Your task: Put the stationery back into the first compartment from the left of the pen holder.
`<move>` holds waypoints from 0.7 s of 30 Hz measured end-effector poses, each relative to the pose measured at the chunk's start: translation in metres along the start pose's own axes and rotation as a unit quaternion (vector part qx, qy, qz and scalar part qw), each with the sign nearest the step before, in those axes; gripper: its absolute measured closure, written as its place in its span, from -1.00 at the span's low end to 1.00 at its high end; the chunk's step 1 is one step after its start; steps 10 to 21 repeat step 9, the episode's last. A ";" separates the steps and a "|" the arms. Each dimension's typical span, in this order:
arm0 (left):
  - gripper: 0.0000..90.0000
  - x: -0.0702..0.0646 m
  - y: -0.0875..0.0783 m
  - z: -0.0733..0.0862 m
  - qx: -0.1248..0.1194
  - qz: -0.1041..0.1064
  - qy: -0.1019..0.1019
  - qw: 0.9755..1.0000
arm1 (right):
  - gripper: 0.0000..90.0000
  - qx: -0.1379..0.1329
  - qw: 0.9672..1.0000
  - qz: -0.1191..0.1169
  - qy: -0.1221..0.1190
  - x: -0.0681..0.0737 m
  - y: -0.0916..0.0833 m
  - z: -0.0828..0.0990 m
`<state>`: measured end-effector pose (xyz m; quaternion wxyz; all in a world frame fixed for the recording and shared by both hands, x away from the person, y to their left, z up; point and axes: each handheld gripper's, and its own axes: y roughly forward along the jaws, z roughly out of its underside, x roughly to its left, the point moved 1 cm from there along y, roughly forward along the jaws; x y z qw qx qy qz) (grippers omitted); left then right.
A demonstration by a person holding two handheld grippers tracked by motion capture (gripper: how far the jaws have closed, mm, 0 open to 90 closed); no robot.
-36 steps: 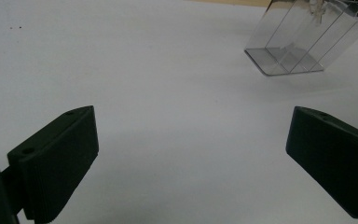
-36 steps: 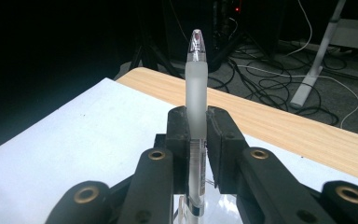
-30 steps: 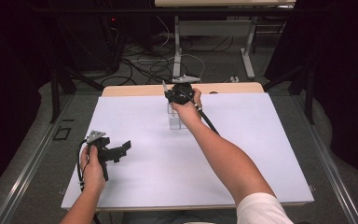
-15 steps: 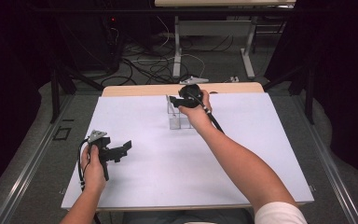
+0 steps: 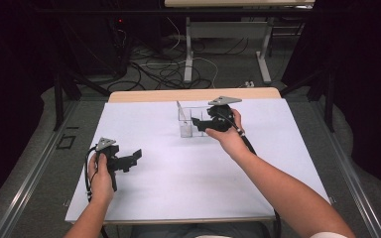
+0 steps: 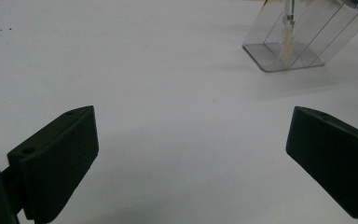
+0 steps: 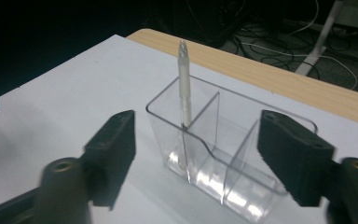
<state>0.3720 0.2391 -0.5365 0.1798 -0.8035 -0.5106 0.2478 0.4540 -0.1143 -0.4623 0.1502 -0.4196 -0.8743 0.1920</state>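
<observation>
White table sheet (image 5: 188, 173) under my rig, near to far. Left gripper (image 5: 135, 157): near left, jaws spread wide, nothing between. Right gripper (image 5: 196, 124): mid-table, jaws just been opening, apart and empty, just beside clear divided holder (image 7: 214, 154). Translucent pen (image 7: 183, 93): upright in holder's end compartment. Wooden table edge (image 5: 144, 95) beyond.

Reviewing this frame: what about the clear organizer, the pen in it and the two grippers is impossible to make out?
- Organizer: in the high view the right gripper covers its right part; the left gripper view cuts off its top.
- Pen: colour and type unclear, translucent and small; a thin sliver in the high view.
- Left gripper: its body lies below the frame's bottom edge in its own view.
</observation>
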 end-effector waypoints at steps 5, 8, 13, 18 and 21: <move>-0.95 0.000 0.000 0.000 0.000 0.001 0.000 1.000 | -0.66 0.024 1.000 -0.001 0.017 -0.007 -0.020 0.026; -0.95 0.001 0.000 0.001 0.001 0.000 -0.001 1.000 | -0.69 0.027 1.000 0.006 0.014 -0.009 -0.030 0.049; -0.95 0.001 0.000 0.001 0.001 -0.001 -0.001 1.000 | -0.73 0.030 0.999 0.006 0.012 -0.010 -0.033 0.056; -0.95 0.001 0.000 0.001 0.001 -0.001 -0.001 1.000 | -0.73 0.030 0.999 0.006 0.012 -0.010 -0.033 0.056; -0.95 0.001 0.000 0.001 0.001 -0.001 -0.001 1.000 | -0.73 0.030 0.999 0.006 0.012 -0.010 -0.033 0.056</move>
